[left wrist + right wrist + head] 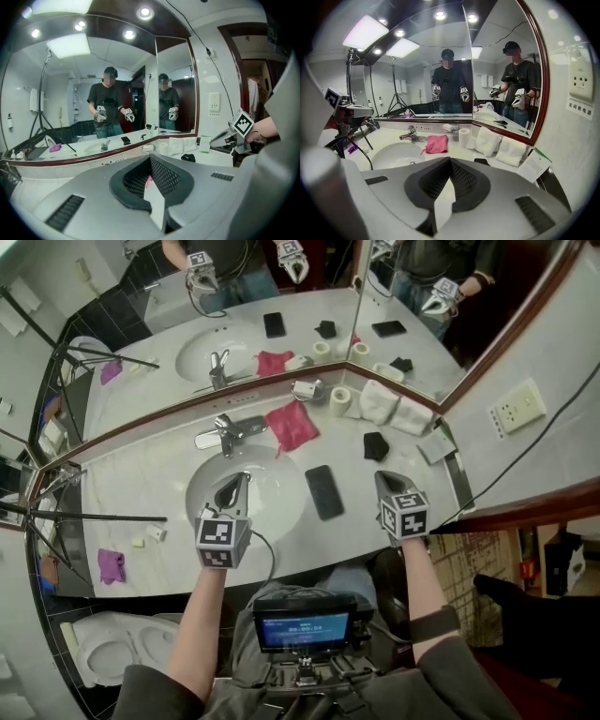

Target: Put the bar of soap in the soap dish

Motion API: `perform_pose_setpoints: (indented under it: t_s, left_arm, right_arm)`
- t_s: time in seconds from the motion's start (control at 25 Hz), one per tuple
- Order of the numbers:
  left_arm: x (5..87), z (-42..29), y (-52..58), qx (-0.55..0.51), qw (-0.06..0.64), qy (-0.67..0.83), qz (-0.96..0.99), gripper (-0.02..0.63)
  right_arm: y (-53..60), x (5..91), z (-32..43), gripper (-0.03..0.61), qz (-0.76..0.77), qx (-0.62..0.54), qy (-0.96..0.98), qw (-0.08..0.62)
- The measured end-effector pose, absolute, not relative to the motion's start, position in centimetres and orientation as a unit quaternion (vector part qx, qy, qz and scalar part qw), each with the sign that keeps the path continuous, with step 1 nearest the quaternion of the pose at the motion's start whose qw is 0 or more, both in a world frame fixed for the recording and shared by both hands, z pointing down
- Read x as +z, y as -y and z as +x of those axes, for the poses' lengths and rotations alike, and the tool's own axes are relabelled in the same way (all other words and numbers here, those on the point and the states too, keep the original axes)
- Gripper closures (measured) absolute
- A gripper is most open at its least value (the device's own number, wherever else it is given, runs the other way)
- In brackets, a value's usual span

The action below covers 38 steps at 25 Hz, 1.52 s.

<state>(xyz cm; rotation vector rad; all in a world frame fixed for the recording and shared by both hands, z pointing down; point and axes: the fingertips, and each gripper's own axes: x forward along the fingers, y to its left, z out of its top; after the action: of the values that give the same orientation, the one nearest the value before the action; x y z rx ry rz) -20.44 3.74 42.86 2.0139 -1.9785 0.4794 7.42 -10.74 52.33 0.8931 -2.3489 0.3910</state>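
A small white and silver dish (305,388), apparently the soap dish, stands at the foot of the mirror behind the pink cloth; it also shows as the dish (450,127) and the dish (148,148). Two small pale pieces (153,533) lie on the counter left of the basin; whether one is the soap I cannot tell. My left gripper (246,476) hangs over the basin (281,512), shut and empty; its jaws meet in the left gripper (150,161) view. My right gripper (380,476) is over the counter right of the phone, also shut and empty, as the right gripper (449,161) view shows.
Tap (225,432) behind the basin. A pink cloth (292,426), black phone (323,491), small black thing (375,445), toilet roll (340,397), folded white towels (389,407) and a card (436,446) lie on the counter. A purple cloth (111,565) and tripod legs (94,517) are at the left.
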Motion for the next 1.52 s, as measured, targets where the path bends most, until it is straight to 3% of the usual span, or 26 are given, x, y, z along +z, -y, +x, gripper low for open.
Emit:
perform_pose_setpoints:
  t_s: [0.8,1.32,1.4,1.52]
  left_arm:
    - [44.1,-19.6,-2.6,0.199,0.159,0.689,0.678,0.612]
    - [45.4,-22.5,-1.1,0.226,0.134,0.593,0.761,0.609]
    - [45.9,-22.0,0.1,0.242,0.127,0.564,0.779,0.53]
    - [46.6,-20.8,3.1,0.274,0.098,0.517,0.805,0.462]
  right_arm:
    - [6.7,54.8,2.6,0.561,0.274,0.18,0.905,0.271]
    - [3.2,55.9,-2.1,0.561,0.338,0.191,0.88,0.274]
    - [2.9,55.8,-3.2,0.561,0.342,0.187,0.879,0.275]
    - [2.8,55.6,-4.6,0.561,0.348,0.18,0.88,0.268]
